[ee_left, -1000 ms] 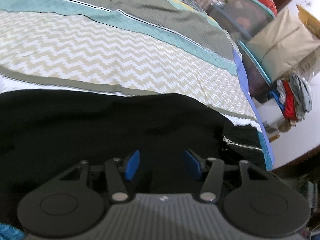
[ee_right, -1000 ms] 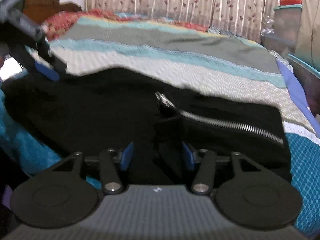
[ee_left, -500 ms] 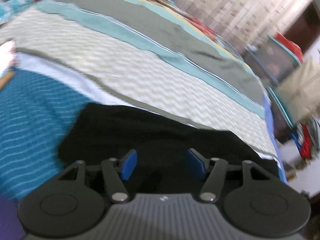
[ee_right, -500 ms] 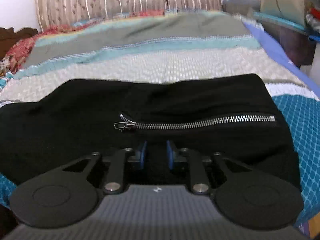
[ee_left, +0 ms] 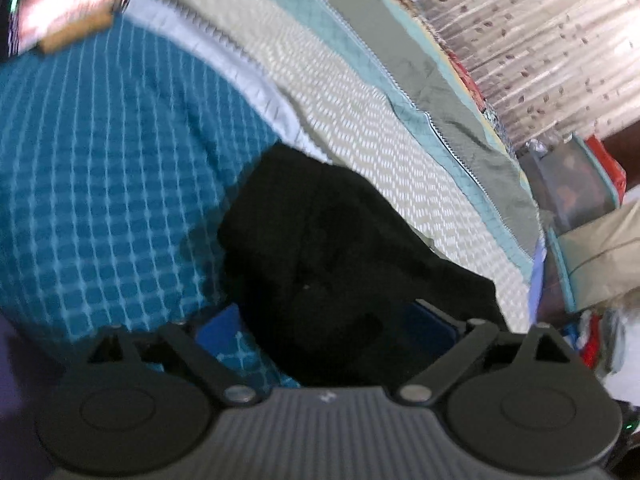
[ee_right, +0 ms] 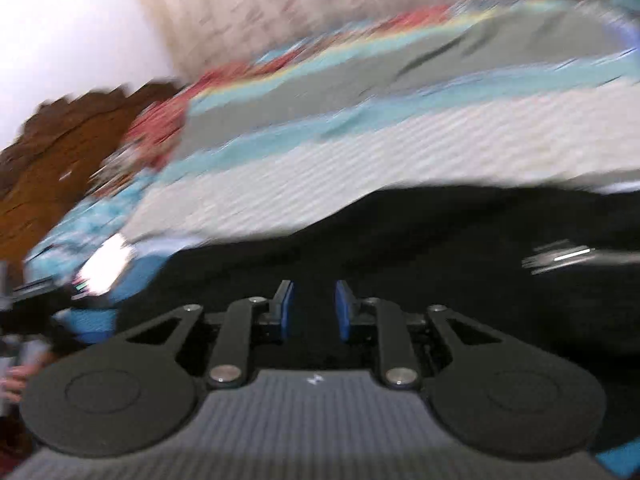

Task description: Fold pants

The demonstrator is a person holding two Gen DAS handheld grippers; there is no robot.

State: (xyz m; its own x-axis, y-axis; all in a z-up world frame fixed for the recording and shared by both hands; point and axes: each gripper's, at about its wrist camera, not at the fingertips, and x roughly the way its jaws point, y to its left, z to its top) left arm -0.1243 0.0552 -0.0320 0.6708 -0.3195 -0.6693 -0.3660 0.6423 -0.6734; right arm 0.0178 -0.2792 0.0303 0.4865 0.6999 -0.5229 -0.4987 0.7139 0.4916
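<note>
Left gripper: ribbed grey body with black disc-shaped hubs; blue-padded fingers spread wide, with black cloth bunched between them and not pinched.
Right gripper: same build; blue pads drawn close with a narrow gap, low over black cloth; whether cloth is caught in the gap cannot be told.
Pants: soft matte black fabric lying on the bed near its front edge, folded into a lumpy, rounded-cornered slab; in the left view its long axis runs from upper left to lower right.
Zipper: a blurred silver metallic streak on the pants, lying roughly level at the right of the right view.
Bedspread: quilted bands, teal with a pale grid nearest, then white, cream zigzag, aqua, grey.
Headboard: carved brown wood, scalloped top.
Curtain: pleated, pale, with a leaf print.
</note>
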